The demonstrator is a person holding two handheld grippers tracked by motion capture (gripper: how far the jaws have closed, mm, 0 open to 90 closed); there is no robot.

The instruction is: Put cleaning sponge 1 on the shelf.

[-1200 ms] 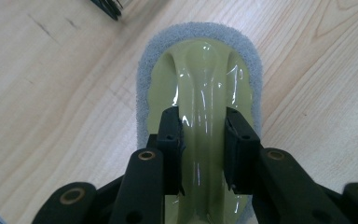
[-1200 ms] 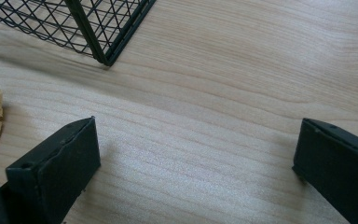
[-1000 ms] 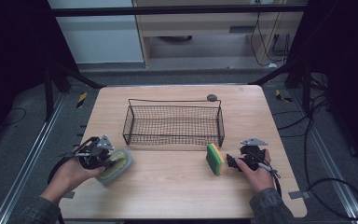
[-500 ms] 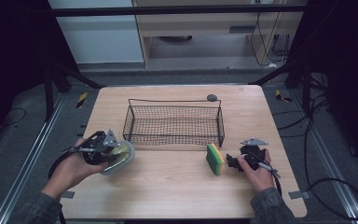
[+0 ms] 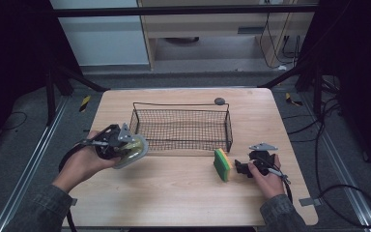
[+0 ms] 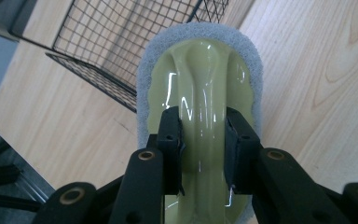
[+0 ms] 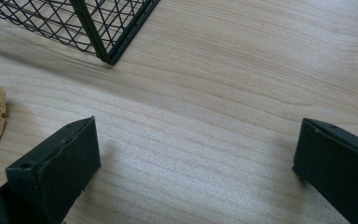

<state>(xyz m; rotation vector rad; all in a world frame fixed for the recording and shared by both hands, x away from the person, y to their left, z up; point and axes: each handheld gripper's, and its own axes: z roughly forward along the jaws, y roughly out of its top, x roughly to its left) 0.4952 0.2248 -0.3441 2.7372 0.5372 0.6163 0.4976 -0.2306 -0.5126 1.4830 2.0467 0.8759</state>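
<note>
Left gripper (image 5: 121,145) lifts scrubber (image 6: 200,84) toward basket (image 5: 183,126), jaws clamped on handle for carry. Right gripper (image 7: 196,163) wide open, empty, beside sponge (image 5: 222,164).

The left tool (image 5: 125,145) is raised off the desk at the left in the high view, held in the left hand (image 5: 84,162), whose forearm comes in from the lower left. In the left gripper view its two black jaws are clamped together on something held between them. The right tool (image 5: 241,167) sits low in the right hand (image 5: 265,176), its jaws spread wide apart with nothing between them.
</note>
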